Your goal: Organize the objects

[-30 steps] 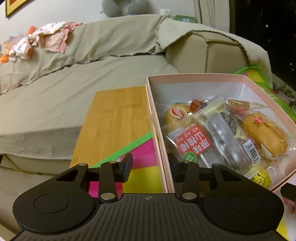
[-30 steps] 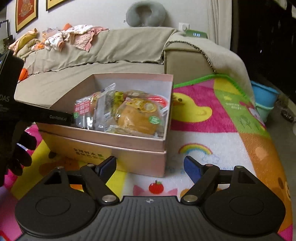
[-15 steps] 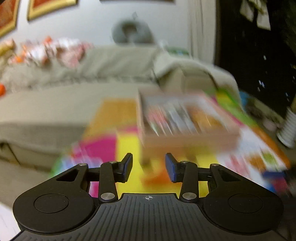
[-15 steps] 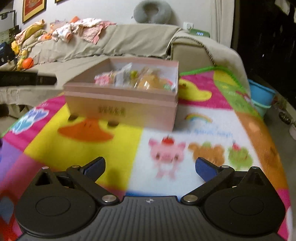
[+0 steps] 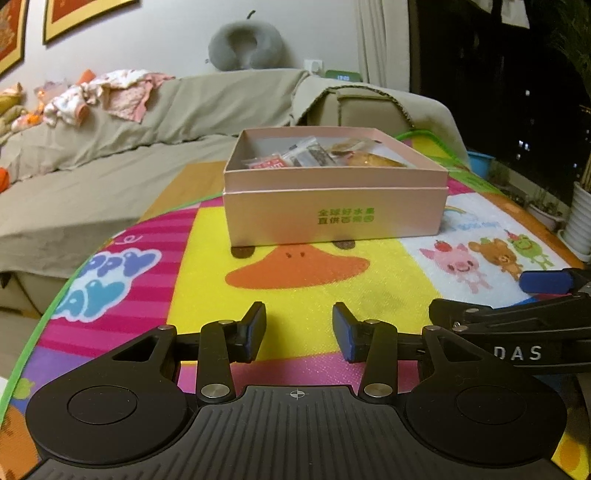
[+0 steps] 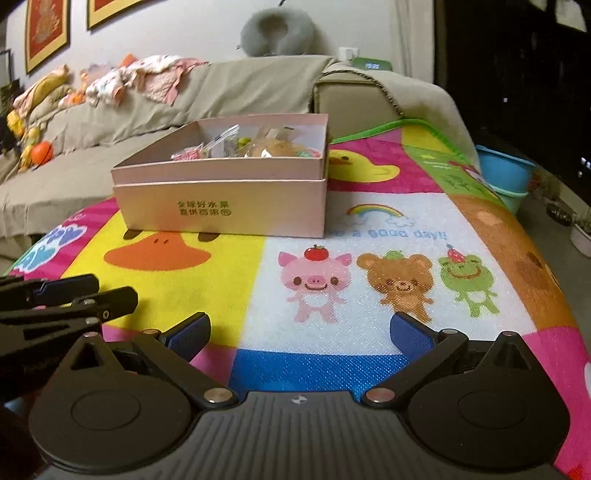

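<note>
With the wrapped snack packets (image 5: 295, 157) already lying in the pink cardboard box (image 5: 332, 218) on the colourful cartoon play mat (image 5: 332, 288), both hand-held grippers, left (image 5: 299, 328) opening and right (image 6: 299, 334) spread wide, hold nothing, so little seems left.

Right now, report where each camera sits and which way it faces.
Left wrist: on the left gripper, looking forward and downward over the play mat at the pink box of wrapped snacks, sofa behind; its own jaws are opening, nothing between them; the right gripper pokes in at the right edge.
Right wrist: on the right gripper, same heading from further right; jaws wide open, empty; the left gripper enters at left.
Shared: box, snacks, mat, sofa, grey neck pillow.
</note>
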The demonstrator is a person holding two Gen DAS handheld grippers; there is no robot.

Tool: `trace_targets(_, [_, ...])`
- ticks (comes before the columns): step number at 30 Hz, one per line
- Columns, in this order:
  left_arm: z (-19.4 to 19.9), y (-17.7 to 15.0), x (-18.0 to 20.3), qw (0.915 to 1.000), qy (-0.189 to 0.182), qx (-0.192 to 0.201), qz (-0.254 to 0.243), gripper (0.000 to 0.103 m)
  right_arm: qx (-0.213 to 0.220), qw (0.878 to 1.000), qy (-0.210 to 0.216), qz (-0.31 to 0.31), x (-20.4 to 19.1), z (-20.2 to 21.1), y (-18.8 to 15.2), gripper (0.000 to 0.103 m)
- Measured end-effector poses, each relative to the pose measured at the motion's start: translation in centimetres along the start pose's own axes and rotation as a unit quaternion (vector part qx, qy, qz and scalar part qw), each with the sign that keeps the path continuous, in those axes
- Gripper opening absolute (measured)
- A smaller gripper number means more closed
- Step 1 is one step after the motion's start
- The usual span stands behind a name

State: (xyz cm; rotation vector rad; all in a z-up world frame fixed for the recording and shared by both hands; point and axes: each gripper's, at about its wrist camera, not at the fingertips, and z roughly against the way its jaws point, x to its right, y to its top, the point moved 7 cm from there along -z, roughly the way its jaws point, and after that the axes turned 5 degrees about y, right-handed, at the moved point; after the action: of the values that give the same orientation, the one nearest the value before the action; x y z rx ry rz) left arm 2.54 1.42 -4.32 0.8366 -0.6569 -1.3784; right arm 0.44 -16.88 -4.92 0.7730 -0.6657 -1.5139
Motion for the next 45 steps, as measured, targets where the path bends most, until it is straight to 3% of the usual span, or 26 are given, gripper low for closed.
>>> trace_targets(5, [-0.1,-0.04,-0.7,0.9997,-0.01,-0.003,0.024,0.045,0.001,1.0,-0.01,0.001,0.09,-0.2,0.07,0.103])
trace_targets(11, [-0.08,-0.06,-0.58,0.9998,-0.005,-0.003,0.017,0.045,0.001,1.0,-0.026,-0.008,0.57,-0.49,0.28,0.103])
trace_targets(45, [-0.23,-0.01,-0.2,0.9999,-0.001,-0.003,0.011,0.045,0.002,1.0,-0.023,-0.006,0.73,-0.41,0.23,0.103])
